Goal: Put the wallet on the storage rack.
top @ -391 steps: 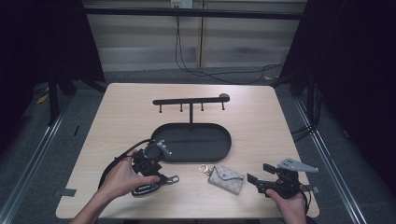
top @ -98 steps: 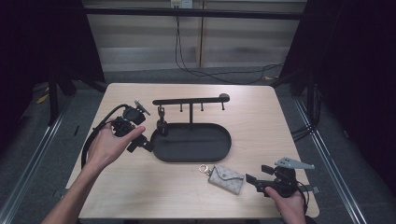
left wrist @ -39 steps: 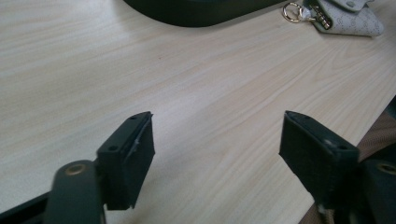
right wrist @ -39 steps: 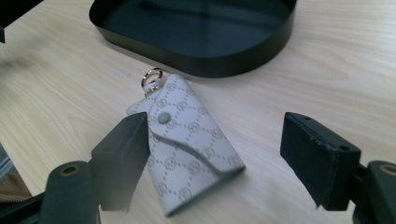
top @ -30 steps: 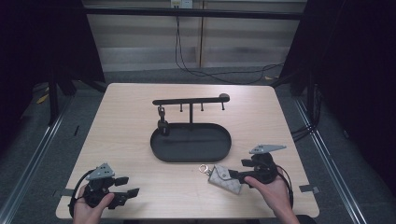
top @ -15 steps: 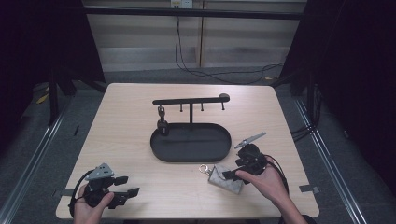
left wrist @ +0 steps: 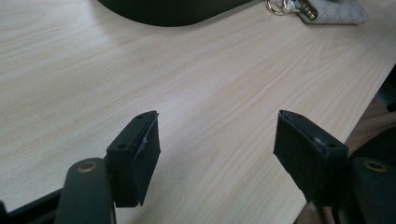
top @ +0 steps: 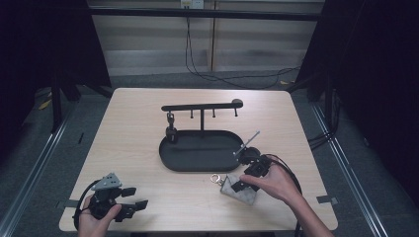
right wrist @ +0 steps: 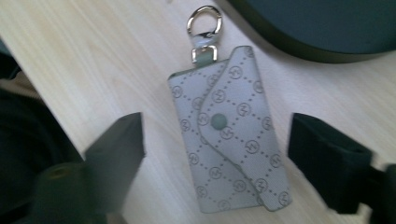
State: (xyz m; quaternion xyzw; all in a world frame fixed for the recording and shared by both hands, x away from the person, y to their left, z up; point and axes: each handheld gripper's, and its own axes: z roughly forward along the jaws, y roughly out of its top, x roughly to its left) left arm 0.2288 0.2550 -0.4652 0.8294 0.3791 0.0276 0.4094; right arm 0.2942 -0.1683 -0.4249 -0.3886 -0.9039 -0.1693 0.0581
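Note:
A grey patterned key pouch (right wrist: 231,126) with a gold clasp (right wrist: 204,23) lies flat on the table near the front right (top: 244,193). My right gripper (right wrist: 215,158) hovers just above it, pointing down. Its jaws have just been opening and now stand wide on either side of the pouch without touching it. My left gripper (top: 136,197) rests at the table's front left, open with nothing between its jaws (left wrist: 217,158). The pouch (left wrist: 336,14) also appears far off in the left gripper view.
A black oval tray (top: 168,163) sits mid-table just behind the pouch, and its rim (right wrist: 327,28) is close to the right gripper. A black hook rack (top: 201,106) stands at the tray's back, with a dark key fob (top: 171,132) hanging at its left end.
My right gripper has moved left from beside the pouch to over it and tipped downward. The left gripper has stayed where it was.

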